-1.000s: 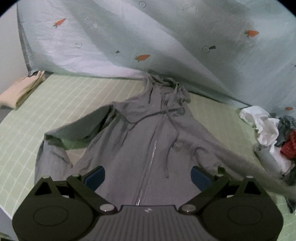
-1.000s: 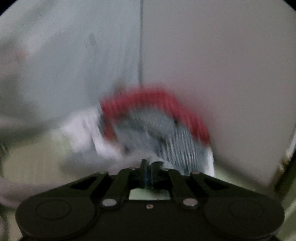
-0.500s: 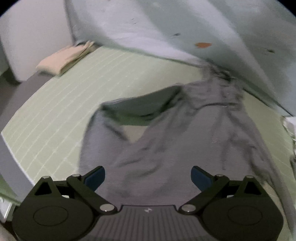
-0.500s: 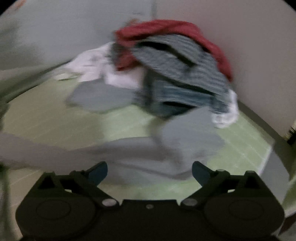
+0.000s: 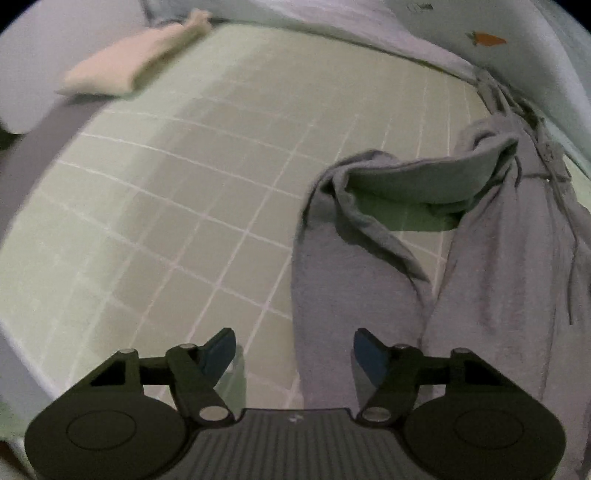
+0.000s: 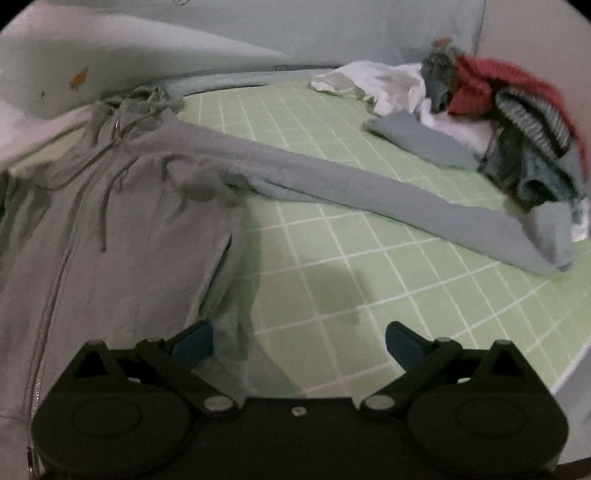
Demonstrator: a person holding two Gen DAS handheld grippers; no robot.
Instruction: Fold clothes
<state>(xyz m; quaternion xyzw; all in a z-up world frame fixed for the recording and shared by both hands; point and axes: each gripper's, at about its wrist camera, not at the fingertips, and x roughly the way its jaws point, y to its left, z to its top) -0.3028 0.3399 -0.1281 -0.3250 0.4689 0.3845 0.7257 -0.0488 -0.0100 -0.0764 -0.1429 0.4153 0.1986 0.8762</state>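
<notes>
A grey zip-up hoodie (image 6: 122, 236) lies front-up on the green checked bed sheet (image 6: 369, 295). One of its sleeves (image 6: 369, 192) stretches out to the right toward a clothes pile. In the left wrist view the other sleeve (image 5: 340, 280) lies bent back on itself beside the body (image 5: 517, 295). My left gripper (image 5: 294, 349) is open, low over that sleeve's cuff end, nothing between its fingers. My right gripper (image 6: 299, 341) is open just above the hoodie's lower right hem, also empty.
A pile of clothes (image 6: 517, 122), red, striped, white and denim, sits at the bed's far right. A folded cream garment (image 5: 133, 62) lies at the far left corner. A pale carrot-print quilt (image 5: 461, 33) runs along the back. The bed edge (image 5: 33, 155) drops off on the left.
My right gripper went from shut to open and swung from the clothes pile down to the hoodie's hem. My left gripper moved left, from over the zip to the bent sleeve.
</notes>
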